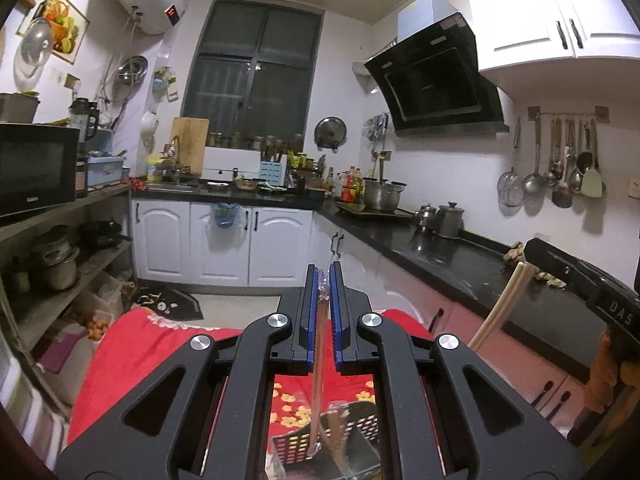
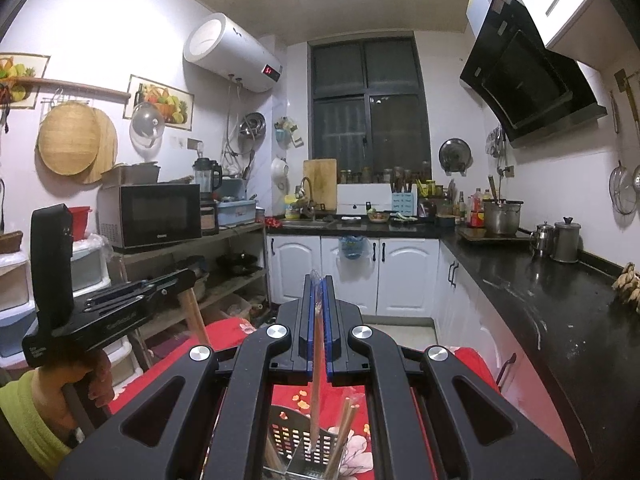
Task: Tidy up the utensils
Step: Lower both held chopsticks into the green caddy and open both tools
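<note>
Right now both of my grippers are raised over a red floral cloth [image 1: 120, 360], each pinching a utensil.

My left gripper [image 1: 325, 276] has its blue pads [image 1: 314, 304] pressed close on a thin wrapped stick [image 1: 318, 380] — clear plastic crinkles at the tips. It runs back from the jaws and down towards a black perforated basket [image 1: 292, 446] on the cloth. A second brownish stick stands in that basket just beside it, also under clear wrap; I cannot tell whether the two touch.

My right gripper [image 2: 319, 280] is likewise closed on a slim brown chopstick [image 2: 316, 392], whose clear-wrapped top pokes out past the fingertips. Its lower end reaches down into the same basket [image 2: 288, 436], where more chopsticks [image 2: 344, 432] lean to the right.

From the left camera I see the right tool at the far right edge, with pale chopsticks [image 1: 504, 308] slanting up out of it. From the right camera the left tool sits at the left, my hand [image 2: 84, 376] wrapped round its grip.

Beyond lies the kitchen: a black counter [image 2: 540, 292] with kettles [image 2: 556, 240], white cabinets [image 1: 224, 244], a dark window [image 1: 256, 60] and a microwave [image 2: 156, 214] on the shelf.
</note>
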### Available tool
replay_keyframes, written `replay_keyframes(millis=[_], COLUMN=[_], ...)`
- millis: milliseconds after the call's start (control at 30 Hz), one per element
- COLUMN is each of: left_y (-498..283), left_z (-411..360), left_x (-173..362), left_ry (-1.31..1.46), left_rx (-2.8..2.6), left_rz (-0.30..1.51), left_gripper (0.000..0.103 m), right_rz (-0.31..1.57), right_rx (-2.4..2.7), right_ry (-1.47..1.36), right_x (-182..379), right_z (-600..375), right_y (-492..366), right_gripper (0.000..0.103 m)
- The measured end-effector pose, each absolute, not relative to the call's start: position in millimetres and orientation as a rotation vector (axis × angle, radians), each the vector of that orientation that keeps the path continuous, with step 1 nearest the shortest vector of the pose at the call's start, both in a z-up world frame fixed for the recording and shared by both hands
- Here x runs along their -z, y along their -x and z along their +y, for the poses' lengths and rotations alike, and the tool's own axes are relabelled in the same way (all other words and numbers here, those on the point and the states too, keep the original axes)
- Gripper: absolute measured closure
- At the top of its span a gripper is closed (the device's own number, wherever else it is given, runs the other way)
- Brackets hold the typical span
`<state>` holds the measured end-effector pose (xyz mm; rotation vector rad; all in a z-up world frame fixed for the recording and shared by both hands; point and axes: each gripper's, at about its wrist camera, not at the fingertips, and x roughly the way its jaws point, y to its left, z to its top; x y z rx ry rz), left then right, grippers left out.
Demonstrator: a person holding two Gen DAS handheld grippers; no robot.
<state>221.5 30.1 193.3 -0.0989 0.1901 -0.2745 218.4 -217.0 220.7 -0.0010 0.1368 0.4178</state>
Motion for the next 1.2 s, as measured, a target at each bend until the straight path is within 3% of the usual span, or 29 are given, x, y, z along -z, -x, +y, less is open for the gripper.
replay_keyframes(millis=[1200], left_y=[-231.6], left_z=[31.8], left_x=[-101.3], left_ry=[0.14], left_rx=[0.298], left_rz=[0.361], left_gripper=[0.1], right_rz=[0.339], right_rx=[-0.435], right_ry=[-0.02], right_x=[-131.4], right_z=[-196.2], right_y=[-250.1], right_gripper=[0.099])
